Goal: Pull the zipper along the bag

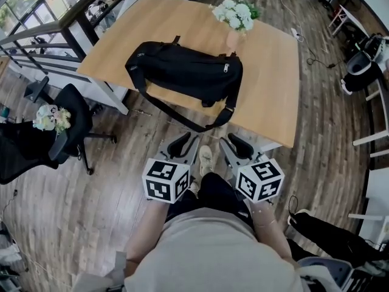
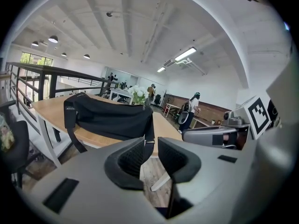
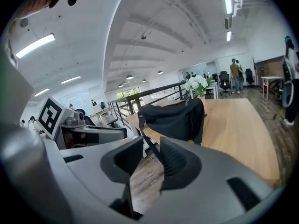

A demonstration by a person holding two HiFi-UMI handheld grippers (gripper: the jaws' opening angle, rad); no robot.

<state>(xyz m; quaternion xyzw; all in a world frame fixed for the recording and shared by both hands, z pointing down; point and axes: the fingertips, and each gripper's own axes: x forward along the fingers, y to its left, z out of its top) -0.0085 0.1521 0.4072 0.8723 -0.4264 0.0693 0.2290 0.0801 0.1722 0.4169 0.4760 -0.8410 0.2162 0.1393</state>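
**Black bag on table, both grippers short of it**

Black bag (image 1: 185, 72) is lying lengthwise on the wooden table (image 1: 267, 84), its zipper pull (image 1: 226, 67) sitting near the right end and its strap (image 1: 182, 117) drooping over the near edge. Left gripper (image 1: 180, 143) and right gripper (image 1: 239, 143) are hovering side by side off the table's near edge, apart from the bag. Both sets of fingers are standing slightly spread, pinching nothing. White flowers (image 1: 234, 14) are standing behind the bag.

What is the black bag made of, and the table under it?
The black bag looks like soft woven fabric, maybe nylon: matte, sagging and creased. The table looks like light wood or wood-look laminate: smooth, pale tan top.
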